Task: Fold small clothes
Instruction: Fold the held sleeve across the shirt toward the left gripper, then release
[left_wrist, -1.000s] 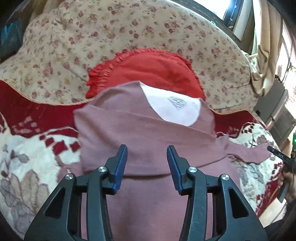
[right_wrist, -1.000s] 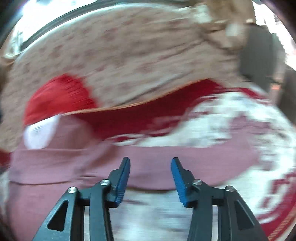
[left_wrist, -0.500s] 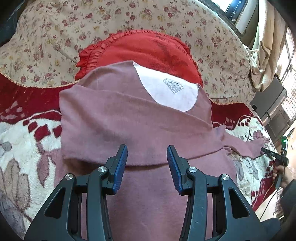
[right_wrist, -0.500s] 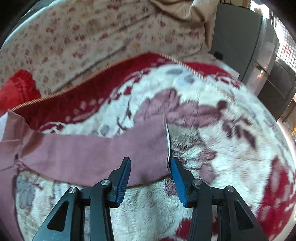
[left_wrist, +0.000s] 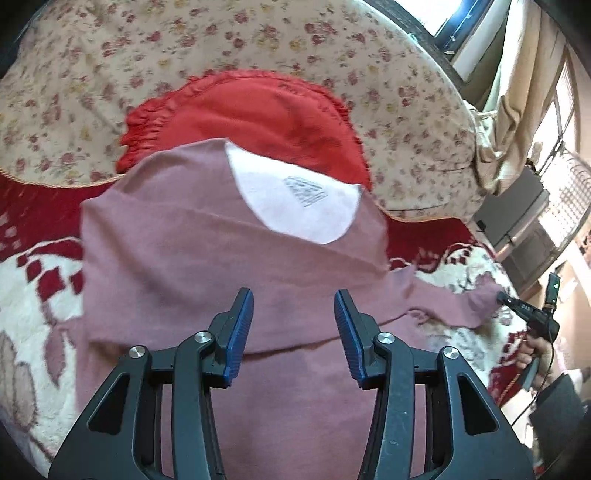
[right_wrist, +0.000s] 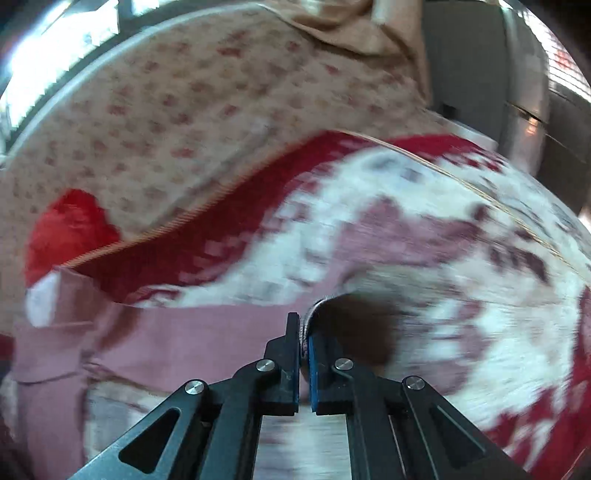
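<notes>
R gripper (right_wrist: 303, 341) has just been closed; sleeve cuff (right_wrist: 314, 314) of mauve shirt (left_wrist: 207, 266) is pinched between its pads. L gripper (left_wrist: 293, 321) is held partly open above shirt body, nothing gripped. Shirt is spread on patterned blanket (left_wrist: 33, 295), collar end lying over red cushion (left_wrist: 251, 114). R view is blurred.

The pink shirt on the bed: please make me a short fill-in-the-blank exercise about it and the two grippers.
1. The right gripper, whose jaws have just been closing, is shut on the end of the shirt's ____.
2. The left gripper hovers over the pink shirt with its jaws ____.
3. Inside the neck, the shirt's lining is ____.
4. Behind the shirt lies a frilled cushion of ____ colour.

Missing words: sleeve; open; white; red
</notes>
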